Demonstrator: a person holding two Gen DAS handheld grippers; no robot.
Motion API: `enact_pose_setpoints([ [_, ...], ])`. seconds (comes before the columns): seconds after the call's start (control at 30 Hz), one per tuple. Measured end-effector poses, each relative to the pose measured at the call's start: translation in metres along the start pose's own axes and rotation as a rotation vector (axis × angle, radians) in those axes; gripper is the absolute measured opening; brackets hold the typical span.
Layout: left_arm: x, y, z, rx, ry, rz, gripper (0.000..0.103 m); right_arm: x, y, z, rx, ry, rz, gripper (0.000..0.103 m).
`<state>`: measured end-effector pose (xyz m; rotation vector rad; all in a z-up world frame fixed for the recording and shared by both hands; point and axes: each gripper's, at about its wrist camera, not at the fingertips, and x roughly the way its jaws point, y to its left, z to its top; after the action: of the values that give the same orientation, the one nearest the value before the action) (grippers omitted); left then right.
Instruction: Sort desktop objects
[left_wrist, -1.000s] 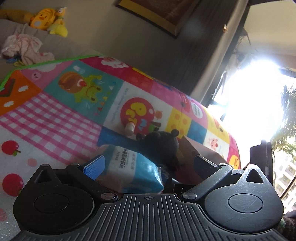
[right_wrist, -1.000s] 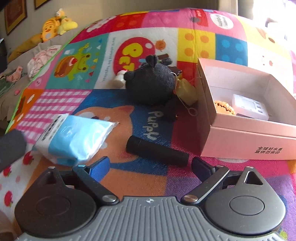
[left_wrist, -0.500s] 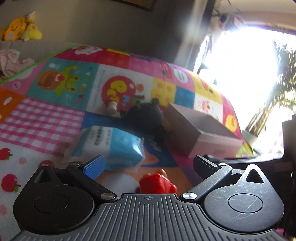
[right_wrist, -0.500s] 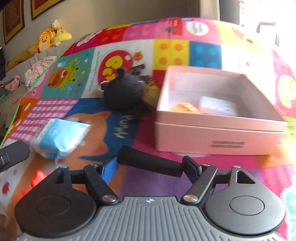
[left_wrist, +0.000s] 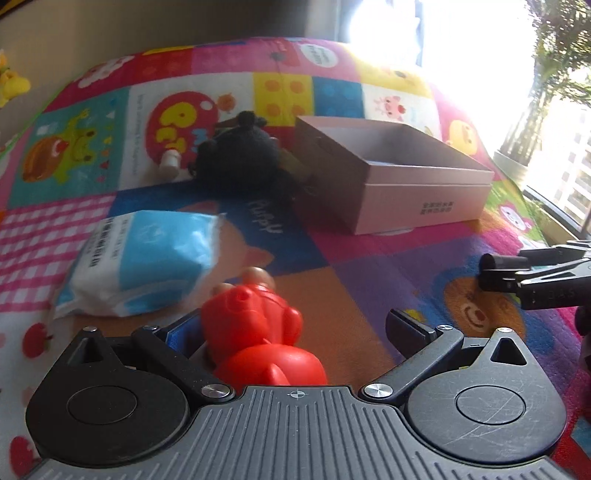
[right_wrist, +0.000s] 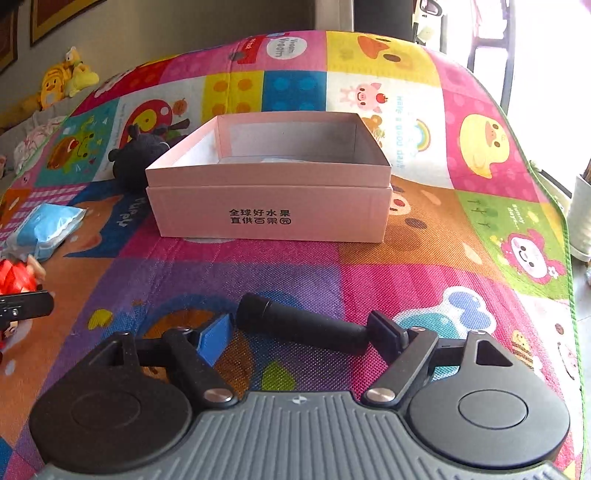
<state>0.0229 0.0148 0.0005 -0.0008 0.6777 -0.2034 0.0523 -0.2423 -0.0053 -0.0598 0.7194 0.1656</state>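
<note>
The play mat (right_wrist: 406, 258) carries everything. On it stands the open pink box (right_wrist: 269, 214), lid off, with something pale inside that cannot be made out over its front wall. The box lies straight ahead of the right gripper (right_wrist: 301, 328) with bare mat between them, its printed front wall facing that gripper. For the left gripper (left_wrist: 293, 328) it sits further off, ahead and to the right, so the right hand is the nearer one.

A black plush toy (left_wrist: 240, 162) rests against the box's left side. In front of that lies a blue and white tissue pack (left_wrist: 147, 258), flat on the mat, well to the left of the box.

A red plastic bear (left_wrist: 255, 332) lies between the left gripper's jaws, close by the left, blue-padded finger and apart from the right one. That gripper is released and grasps nothing.

Smallest is the black cylinder (right_wrist: 303, 328), the thing in hand. It spans the right gripper from pad to pad, long axis crosswise to the fingers and roughly parallel to the box's front wall, left end tipped slightly forward. The jaws are opening, yet the pads appear to press on its two ends, so I judge it grasped. I judge the coming move a straight carry forward over the front wall, where that crosswise lie fits the box's width
</note>
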Motion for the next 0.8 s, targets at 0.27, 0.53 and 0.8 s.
enact_pose_setpoints([
  [0.27,-0.01,-0.03,0.005,0.117,-0.073,0.078,0.103,0.004,-0.003,0.0,0.018,0.027,-0.005,0.1],
  [0.53,-0.019,-0.021,0.0,0.075,-0.006,-0.028,0.103,0.005,0.0,0.0,0.015,0.035,-0.024,0.103],
  [0.8,-0.027,-0.027,-0.007,0.25,0.0,0.178,0.103,0.005,0.0,0.0,0.016,0.035,-0.028,0.103],
])
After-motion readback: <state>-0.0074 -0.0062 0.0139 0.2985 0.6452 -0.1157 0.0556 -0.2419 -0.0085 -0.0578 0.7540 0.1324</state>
